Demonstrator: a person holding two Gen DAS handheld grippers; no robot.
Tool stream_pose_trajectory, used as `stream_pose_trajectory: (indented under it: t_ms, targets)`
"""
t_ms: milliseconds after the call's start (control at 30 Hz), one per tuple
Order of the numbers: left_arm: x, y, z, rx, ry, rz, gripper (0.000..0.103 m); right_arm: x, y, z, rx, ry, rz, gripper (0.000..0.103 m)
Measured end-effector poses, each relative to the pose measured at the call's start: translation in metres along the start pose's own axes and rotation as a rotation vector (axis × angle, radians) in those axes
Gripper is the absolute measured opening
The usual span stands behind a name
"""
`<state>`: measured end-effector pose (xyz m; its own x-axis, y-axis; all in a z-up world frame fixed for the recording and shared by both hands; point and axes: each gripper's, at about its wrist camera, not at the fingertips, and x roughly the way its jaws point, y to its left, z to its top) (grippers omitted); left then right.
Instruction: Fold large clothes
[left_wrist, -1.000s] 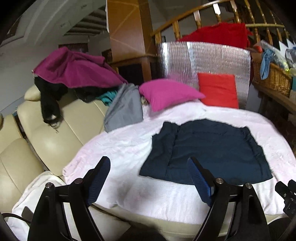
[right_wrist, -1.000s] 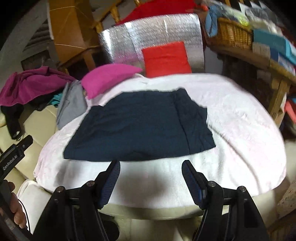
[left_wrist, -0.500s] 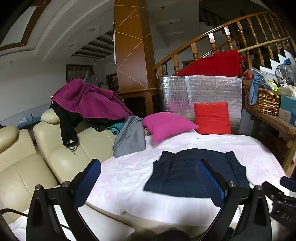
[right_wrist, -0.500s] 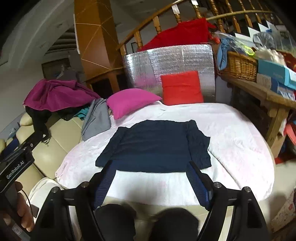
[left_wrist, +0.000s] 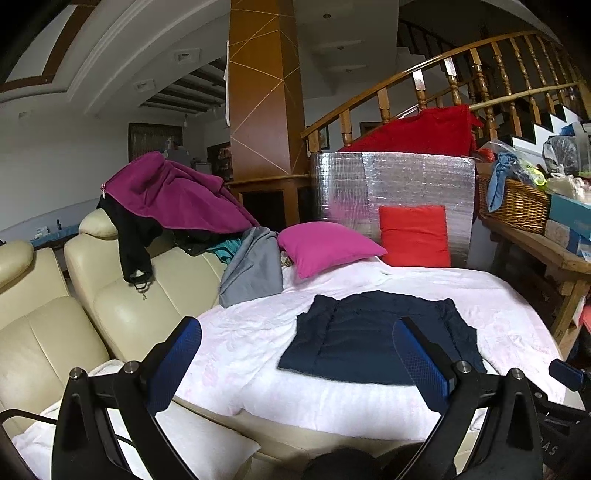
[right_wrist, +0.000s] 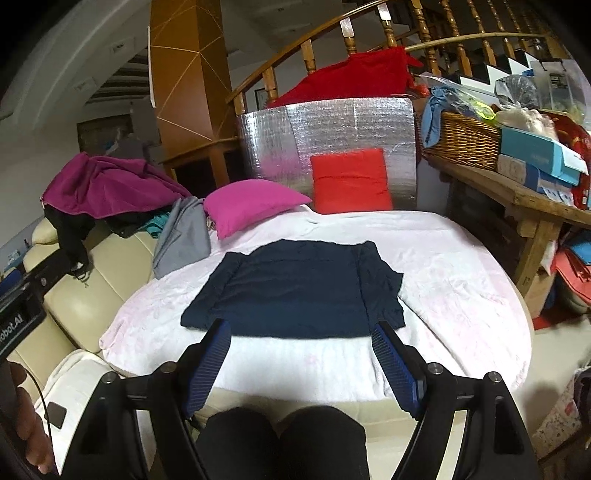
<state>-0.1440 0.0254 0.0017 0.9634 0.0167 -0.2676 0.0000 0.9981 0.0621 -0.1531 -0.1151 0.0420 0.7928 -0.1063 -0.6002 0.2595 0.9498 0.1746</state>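
A dark navy garment (left_wrist: 373, 336) (right_wrist: 295, 291) lies flat on the pale pink cover (left_wrist: 240, 343) (right_wrist: 443, 280), its two sides folded in over the middle. My left gripper (left_wrist: 295, 354) is open and empty, held back from the near edge of the cover, left of the garment. My right gripper (right_wrist: 301, 354) is open and empty, held just short of the garment's near hem. Neither touches the cloth.
A cream leather sofa (left_wrist: 55, 332) stands to the left, with a magenta jacket (left_wrist: 173, 192), black clothes and a grey garment (left_wrist: 255, 266) piled on it. A pink cushion (left_wrist: 325, 247), a red cushion (left_wrist: 413, 236) and a silver foil panel (left_wrist: 391, 181) are behind. A wooden bench with a wicker basket (right_wrist: 465, 140) is right.
Both grippers have pulled back and risen away from the garment, which now looks smaller and farther. The garment has not moved. Both grippers stay open.
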Motion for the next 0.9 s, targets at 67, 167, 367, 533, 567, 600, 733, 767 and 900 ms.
stream_pose_trajectory:
  t_ms: [67, 167, 367, 533, 567, 600, 733, 767, 900]
  targets:
    - [-0.002, 0.001, -0.002, -0.006, -0.004, -0.004, 0.103, -0.003, 0.000, -0.003, -0.012, -0.001, -0.014, 0.082]
    - [-0.005, 0.003, -0.002, -0.014, -0.011, 0.000, 0.103, -0.005, 0.000, -0.002, -0.009, -0.001, -0.016, 0.082]
    - [-0.006, 0.002, 0.000, -0.011, -0.022, 0.011, 0.103, -0.002, 0.000, -0.003, -0.001, 0.001, -0.008, 0.082]
    - [-0.006, -0.005, -0.003, 0.011, -0.016, 0.005, 0.103, 0.001, -0.002, -0.005, 0.014, 0.006, -0.005, 0.082]
    - [-0.007, -0.006, -0.003, 0.014, -0.016, 0.005, 0.103, 0.001, -0.003, -0.005, 0.016, 0.006, -0.007, 0.082]
    - [-0.007, -0.007, -0.003, 0.017, -0.017, 0.005, 0.103, 0.000, -0.004, -0.005, 0.019, 0.004, -0.007, 0.082]
    - [-0.008, -0.009, -0.002, 0.020, -0.022, 0.005, 0.103, 0.000, -0.007, -0.005, 0.028, 0.001, -0.007, 0.082]
    - [-0.008, -0.009, -0.002, 0.021, -0.021, 0.004, 0.103, 0.000, -0.008, -0.005, 0.029, 0.002, -0.006, 0.082]
    - [-0.008, -0.010, -0.003, 0.020, -0.021, 0.005, 0.103, 0.001, -0.009, -0.005, 0.032, 0.003, -0.002, 0.082]
